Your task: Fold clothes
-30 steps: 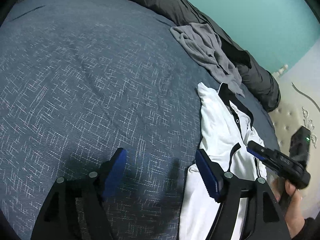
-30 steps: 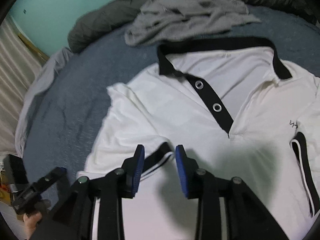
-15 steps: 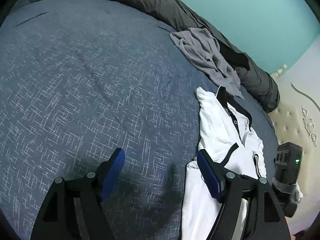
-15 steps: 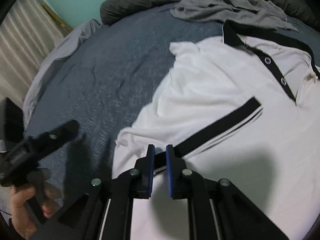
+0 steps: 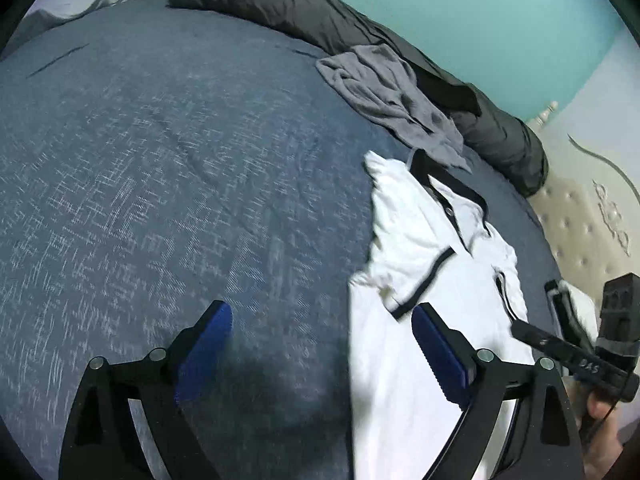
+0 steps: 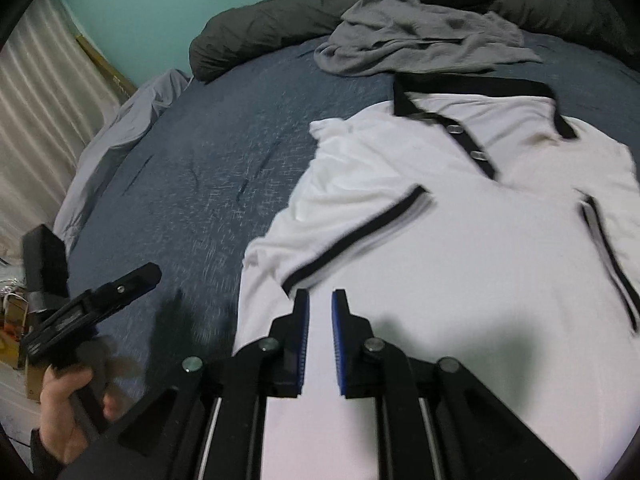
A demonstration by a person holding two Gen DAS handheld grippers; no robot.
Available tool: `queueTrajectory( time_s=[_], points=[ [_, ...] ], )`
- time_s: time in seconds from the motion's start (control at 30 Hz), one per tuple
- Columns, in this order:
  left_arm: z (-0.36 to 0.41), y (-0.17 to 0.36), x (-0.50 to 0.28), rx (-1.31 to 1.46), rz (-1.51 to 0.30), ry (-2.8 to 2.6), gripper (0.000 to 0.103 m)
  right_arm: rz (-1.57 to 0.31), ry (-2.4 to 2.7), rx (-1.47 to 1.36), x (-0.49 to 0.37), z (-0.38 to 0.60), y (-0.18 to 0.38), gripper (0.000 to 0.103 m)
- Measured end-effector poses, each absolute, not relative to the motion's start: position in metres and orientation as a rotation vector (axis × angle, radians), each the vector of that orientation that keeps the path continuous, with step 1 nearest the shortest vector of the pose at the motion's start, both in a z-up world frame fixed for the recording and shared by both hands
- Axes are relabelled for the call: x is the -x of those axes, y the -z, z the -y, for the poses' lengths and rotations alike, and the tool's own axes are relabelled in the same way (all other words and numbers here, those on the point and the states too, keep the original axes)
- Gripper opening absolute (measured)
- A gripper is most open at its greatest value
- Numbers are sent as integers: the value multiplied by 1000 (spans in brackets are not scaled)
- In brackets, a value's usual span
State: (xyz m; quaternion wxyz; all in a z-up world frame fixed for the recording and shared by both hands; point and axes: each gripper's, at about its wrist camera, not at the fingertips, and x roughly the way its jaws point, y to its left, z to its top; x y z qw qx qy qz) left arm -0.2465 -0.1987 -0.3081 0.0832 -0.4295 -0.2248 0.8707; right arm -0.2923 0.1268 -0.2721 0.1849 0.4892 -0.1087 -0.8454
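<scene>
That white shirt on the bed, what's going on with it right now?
A person with a gripper in each hand is folding a white polo shirt laid on the blue bedspread. One sleeve is already folded across the chest. The right gripper hovers nearly closed, holding nothing; the left gripper is wide open at the shirt's edge. A grey garment waits beyond.

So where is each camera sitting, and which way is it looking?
Left wrist: it sits on the left gripper, looking along its wide-open jaws across the blue bedspread, with the white polo shirt to the right; the other hand's gripper shows at the right edge.
Right wrist: it sits on the right gripper, jaws slightly apart over the white polo shirt; the left hand shows lower left.
Both see the shirt, bedspread, grey garment and dark duvet.
</scene>
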Motion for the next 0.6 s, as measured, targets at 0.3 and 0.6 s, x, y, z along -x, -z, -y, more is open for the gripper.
queueTrajectory(
  time_s=[0.3, 0.6],
  points=[
    [180, 279, 202, 1272, 645, -2555, 98, 292, 2453, -1411, 204, -224, 238, 11],
    [161, 251, 144, 1280, 495, -2555, 102, 377, 2538, -1423, 133, -316, 220, 18]
  ],
)
